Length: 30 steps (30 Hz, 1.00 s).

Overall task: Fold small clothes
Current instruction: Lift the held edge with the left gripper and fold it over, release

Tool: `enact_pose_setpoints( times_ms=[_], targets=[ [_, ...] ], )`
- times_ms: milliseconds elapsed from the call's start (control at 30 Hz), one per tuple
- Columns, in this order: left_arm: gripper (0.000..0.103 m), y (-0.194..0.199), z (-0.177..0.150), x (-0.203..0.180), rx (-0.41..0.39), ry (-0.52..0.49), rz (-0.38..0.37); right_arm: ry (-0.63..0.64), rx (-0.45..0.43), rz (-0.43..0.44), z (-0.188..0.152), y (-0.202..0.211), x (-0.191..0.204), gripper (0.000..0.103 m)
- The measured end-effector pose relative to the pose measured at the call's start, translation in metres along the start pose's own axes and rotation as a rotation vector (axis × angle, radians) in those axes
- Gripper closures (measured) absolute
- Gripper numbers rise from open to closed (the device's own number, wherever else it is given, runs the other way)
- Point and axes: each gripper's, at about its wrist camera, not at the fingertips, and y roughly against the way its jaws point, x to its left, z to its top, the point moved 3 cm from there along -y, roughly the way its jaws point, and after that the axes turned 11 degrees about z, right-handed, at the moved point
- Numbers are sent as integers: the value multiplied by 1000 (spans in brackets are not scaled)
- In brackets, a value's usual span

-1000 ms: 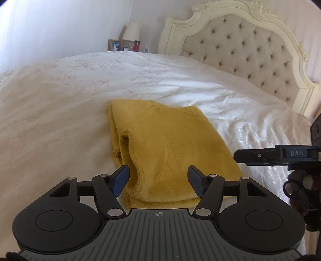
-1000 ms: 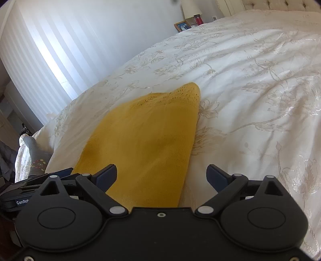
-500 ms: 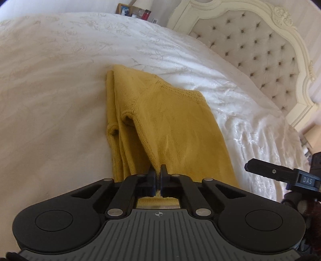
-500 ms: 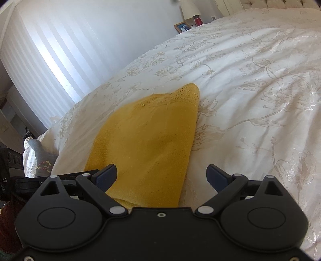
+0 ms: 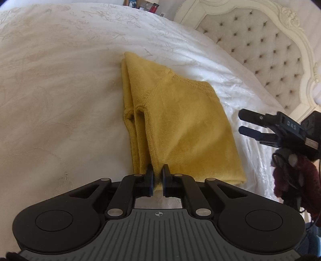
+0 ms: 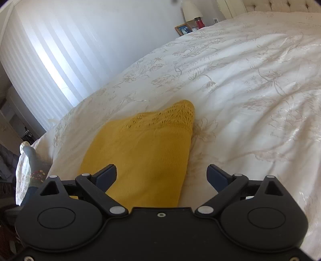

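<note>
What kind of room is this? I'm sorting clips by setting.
A bedroom, almost certainly: a tufted headboard, a white embroidered bedspread under the yellow knit garment, and a lamp by a framed photo.

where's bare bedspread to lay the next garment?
Bare bedspread left of the yellow knit top, and beyond it toward the nightstand clutter. Crowded: the strip between the top and the tufted headboard, where the right gripper hangs open.

1 yellow knit garment (image 5: 180, 122), 2 claws, 1 bed (image 5: 60, 90), 1 headboard (image 5: 260, 46).
</note>
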Motion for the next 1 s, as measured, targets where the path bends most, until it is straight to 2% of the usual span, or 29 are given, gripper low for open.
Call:
enact_pose_setpoints(
  times_ms=[33,100,133,200,300,433,633,800,1000],
  targets=[
    [79,2,0,1,-1,14,-7,-18,-2,13,6,-5,-4,5],
    [64,9,1,3,-19,37,-18,-60,0,35,15,-18,-12,4],
    [47,12,2,2,-33,40,-2,-80,4,43,19,-23,-16,4],
    [30,15,3,1,-55,20,57,-113,19,53,24,-36,-24,4],
    [30,7,4,5,-28,22,80,-142,54,59,24,-52,-33,3],
    [28,-5,8,7,11,80,8,-132,81,74,19,-64,-37,0],
    [27,-28,14,-4,31,89,-64,-143,65,142,20,-70,-42,0],
    [23,-50,24,-16,25,86,-116,-182,50,206,27,-82,-47,0],
    [22,-62,30,-25,9,67,-161,-163,50,251,34,-99,-44,0]
  ],
)
